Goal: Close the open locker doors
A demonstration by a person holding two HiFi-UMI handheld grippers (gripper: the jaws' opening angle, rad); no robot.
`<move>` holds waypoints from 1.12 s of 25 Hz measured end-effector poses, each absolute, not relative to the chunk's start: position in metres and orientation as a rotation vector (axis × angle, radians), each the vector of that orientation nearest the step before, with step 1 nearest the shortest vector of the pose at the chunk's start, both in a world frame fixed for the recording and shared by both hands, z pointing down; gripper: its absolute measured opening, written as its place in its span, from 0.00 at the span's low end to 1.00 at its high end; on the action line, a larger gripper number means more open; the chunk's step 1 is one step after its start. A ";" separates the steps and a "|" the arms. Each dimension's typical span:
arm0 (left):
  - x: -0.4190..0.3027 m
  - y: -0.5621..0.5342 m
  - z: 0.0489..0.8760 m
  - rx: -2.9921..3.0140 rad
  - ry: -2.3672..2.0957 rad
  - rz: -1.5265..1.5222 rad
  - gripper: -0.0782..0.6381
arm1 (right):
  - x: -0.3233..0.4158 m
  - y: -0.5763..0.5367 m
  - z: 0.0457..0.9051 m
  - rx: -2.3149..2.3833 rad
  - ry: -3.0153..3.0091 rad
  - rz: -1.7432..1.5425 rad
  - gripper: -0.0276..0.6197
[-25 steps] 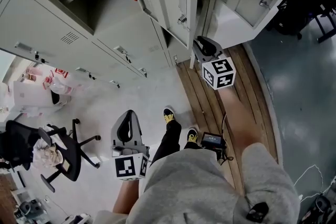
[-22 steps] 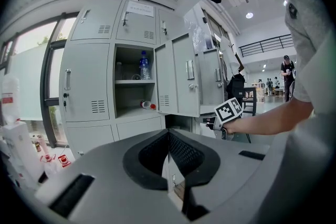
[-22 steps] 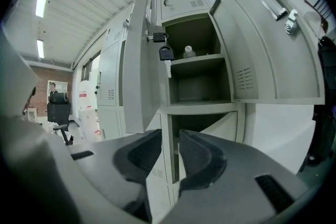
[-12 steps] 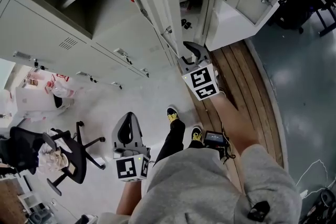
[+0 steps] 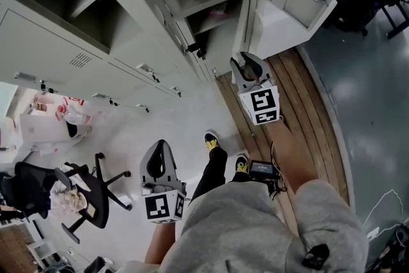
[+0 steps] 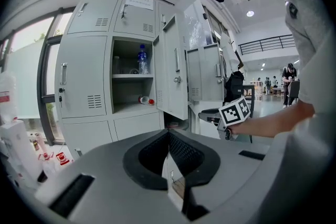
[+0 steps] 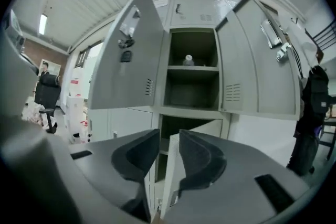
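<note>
Locker door (image 7: pixel 208 130) stands ajar just beyond the right gripper (image 7: pixel 169 134), its empty jaws opening. Left gripper (image 6: pixel 168 134) hangs back, jaws together.

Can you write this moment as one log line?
left claw: shut, empty | right claw: opening, nothing gripped | lower door: ajar ahead | left upper door, right upper door: open
</note>
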State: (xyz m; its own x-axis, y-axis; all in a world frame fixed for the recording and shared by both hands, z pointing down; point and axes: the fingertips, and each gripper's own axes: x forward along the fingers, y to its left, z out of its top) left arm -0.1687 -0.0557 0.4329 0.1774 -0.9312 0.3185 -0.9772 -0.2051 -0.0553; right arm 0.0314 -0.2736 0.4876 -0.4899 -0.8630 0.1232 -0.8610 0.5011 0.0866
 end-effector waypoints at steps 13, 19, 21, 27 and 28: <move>-0.172 -0.072 0.437 2.274 -1.864 0.458 0.12 | 0.006 -0.318 0.511 1.330 -2.671 0.125 0.21; -0.185 -0.081 0.441 2.250 -1.874 0.496 0.12 | -0.028 -0.338 0.510 1.164 -2.777 0.089 0.21; -0.187 -0.086 0.442 2.247 -1.873 0.506 0.12 | -0.038 -0.347 0.511 1.124 -2.792 0.075 0.21; -0.194 -0.101 0.442 2.251 -1.868 0.539 0.12 | -0.067 -0.375 0.510 1.118 -2.814 0.063 0.19; -0.196 -0.104 0.442 2.250 -1.871 0.543 0.12 | -0.071 -0.380 0.511 1.120 -2.818 0.061 0.19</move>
